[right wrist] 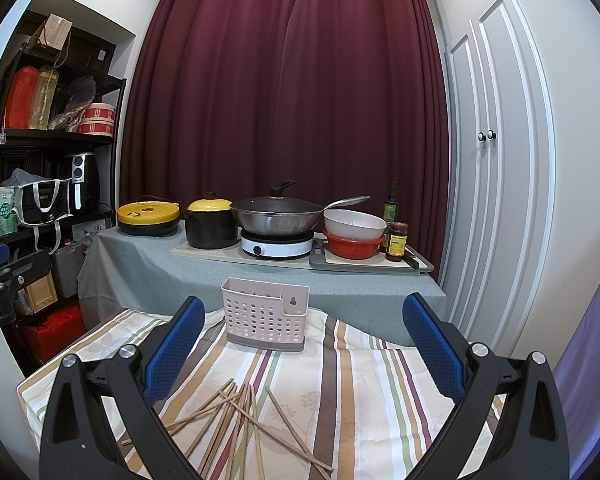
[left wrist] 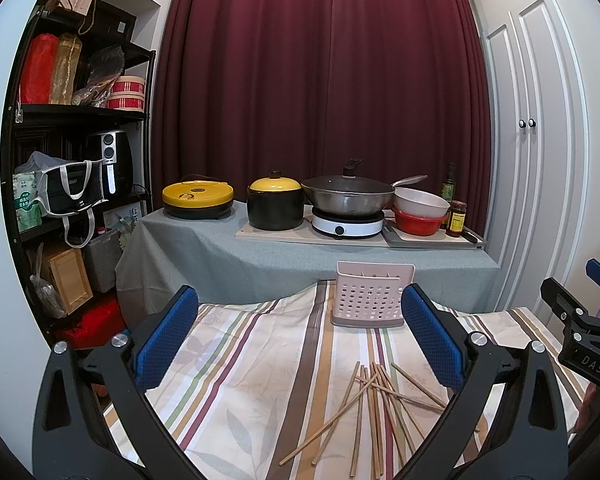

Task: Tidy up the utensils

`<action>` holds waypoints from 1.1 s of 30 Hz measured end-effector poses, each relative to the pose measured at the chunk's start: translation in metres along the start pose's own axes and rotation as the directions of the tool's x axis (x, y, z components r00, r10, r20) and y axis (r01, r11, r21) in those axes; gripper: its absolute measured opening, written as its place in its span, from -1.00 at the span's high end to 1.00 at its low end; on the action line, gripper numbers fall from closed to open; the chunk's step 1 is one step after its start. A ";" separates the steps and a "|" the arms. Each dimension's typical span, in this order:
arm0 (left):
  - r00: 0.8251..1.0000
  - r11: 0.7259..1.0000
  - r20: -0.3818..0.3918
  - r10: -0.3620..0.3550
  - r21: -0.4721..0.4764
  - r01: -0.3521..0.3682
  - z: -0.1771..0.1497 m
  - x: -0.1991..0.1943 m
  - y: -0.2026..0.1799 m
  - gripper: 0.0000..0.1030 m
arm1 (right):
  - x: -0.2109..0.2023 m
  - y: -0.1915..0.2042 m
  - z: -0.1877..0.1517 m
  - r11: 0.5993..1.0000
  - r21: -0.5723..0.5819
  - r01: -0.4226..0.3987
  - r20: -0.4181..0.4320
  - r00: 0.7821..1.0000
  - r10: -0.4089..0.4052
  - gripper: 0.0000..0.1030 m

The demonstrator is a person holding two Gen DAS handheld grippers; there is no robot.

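**Picking thin chopsticks off soft cloth**

Lying in a loose, crossed heap on the striped cloth, the wooden chopsticks sit near the front of the table, well short of the pink perforated holder that stands upright at the far edge. The holder looks empty from here, though its inside is only partly visible.

Both tools hang above the cloth with nothing between their pads. The left gripper has its fingers spread wide, and the right gripper is spread just as wide; the heap shows low between the blue pads in each wrist view.

The sticks are likely light, stiff and smooth, so weight is no worry but slipping and rolling are. They lie flat on yielding fabric, which may bunch up under a pad. Several overlap, so closing on the middle of the pile would probably catch a few at odd angles. A better hold seems to be across one outlying stick, such as the one angled off on the right side of the heap, near its middle so it stays level, and pinched firmly.
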State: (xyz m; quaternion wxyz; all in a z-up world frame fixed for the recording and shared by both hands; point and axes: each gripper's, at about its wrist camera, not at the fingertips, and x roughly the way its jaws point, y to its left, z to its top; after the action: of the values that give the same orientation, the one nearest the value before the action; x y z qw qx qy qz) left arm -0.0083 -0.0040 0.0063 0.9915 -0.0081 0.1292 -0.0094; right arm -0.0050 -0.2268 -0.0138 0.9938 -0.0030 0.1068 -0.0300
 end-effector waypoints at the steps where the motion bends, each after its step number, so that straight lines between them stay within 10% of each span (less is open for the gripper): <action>1: 1.000 1.000 0.000 0.000 0.000 0.000 0.000 0.000 0.000 -0.92 | 0.000 0.000 0.000 1.000 0.000 0.000 0.001 1.000 0.000 -0.88; 16: 0.999 1.000 -0.032 -0.009 0.006 0.009 -0.011 0.022 0.000 -0.92 | 0.009 0.006 -0.012 1.000 -0.006 -0.007 -0.029 1.000 0.007 -0.88; 26: 0.980 0.998 -0.199 -0.001 0.057 0.013 -0.072 0.095 0.003 -0.92 | 0.061 -0.010 -0.070 0.999 -0.014 -0.045 -0.171 0.984 0.042 -0.88; 33: 0.945 0.992 -0.324 -0.034 0.102 0.070 -0.130 0.137 0.005 -0.36 | 0.083 -0.022 -0.118 0.996 -0.006 -0.091 -0.285 0.955 0.086 -0.85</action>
State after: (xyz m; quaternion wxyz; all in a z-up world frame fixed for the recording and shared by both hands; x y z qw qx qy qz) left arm 0.0910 -0.0034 -0.1548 0.9554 0.0460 0.2883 -0.0440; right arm 0.0496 -0.2539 -0.1468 0.9684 -0.0031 0.2488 0.0153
